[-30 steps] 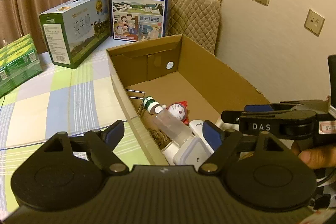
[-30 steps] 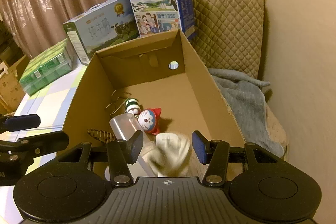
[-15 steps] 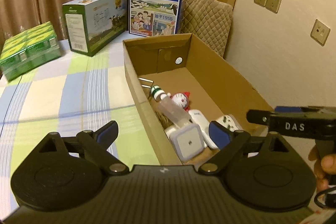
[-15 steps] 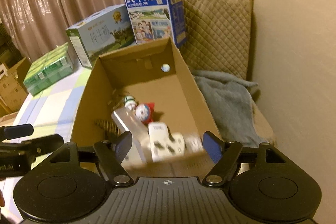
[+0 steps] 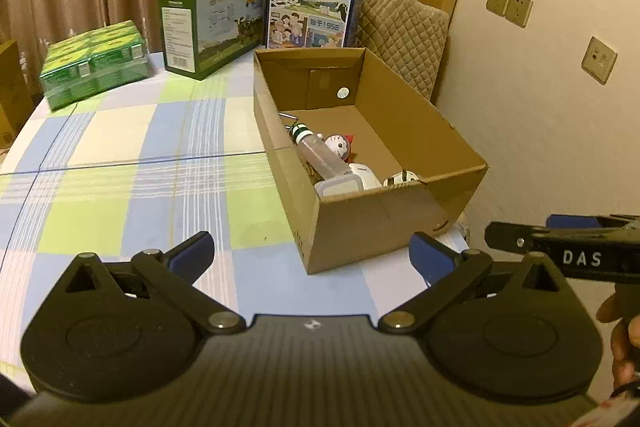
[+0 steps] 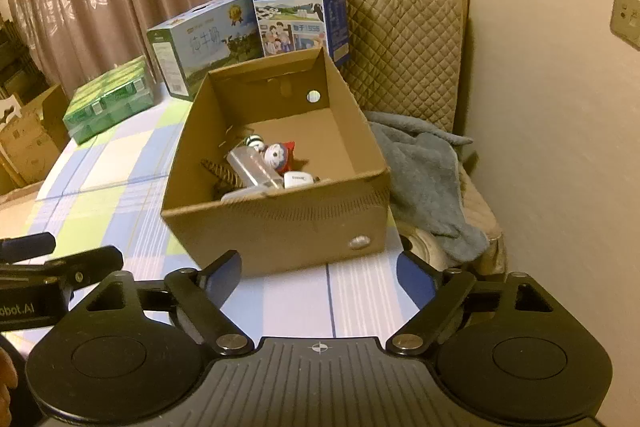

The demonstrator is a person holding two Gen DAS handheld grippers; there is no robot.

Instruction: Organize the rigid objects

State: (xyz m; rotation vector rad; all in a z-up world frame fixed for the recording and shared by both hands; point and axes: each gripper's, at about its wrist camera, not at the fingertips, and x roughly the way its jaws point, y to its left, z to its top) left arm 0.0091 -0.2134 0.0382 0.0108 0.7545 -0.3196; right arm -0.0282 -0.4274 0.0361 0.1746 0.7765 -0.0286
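Cardboard box [image 5: 384, 223] lies ahead of both grippers, long axis running away; left gripper [image 5: 312, 259] and right gripper [image 6: 320, 277] opening, nothing between jaws.

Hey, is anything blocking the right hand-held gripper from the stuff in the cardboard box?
Only the cardboard box's own near wall stands between the right hand-held gripper and the toy figure and clear bottle inside. The jaws are opening, empty; the top is open.
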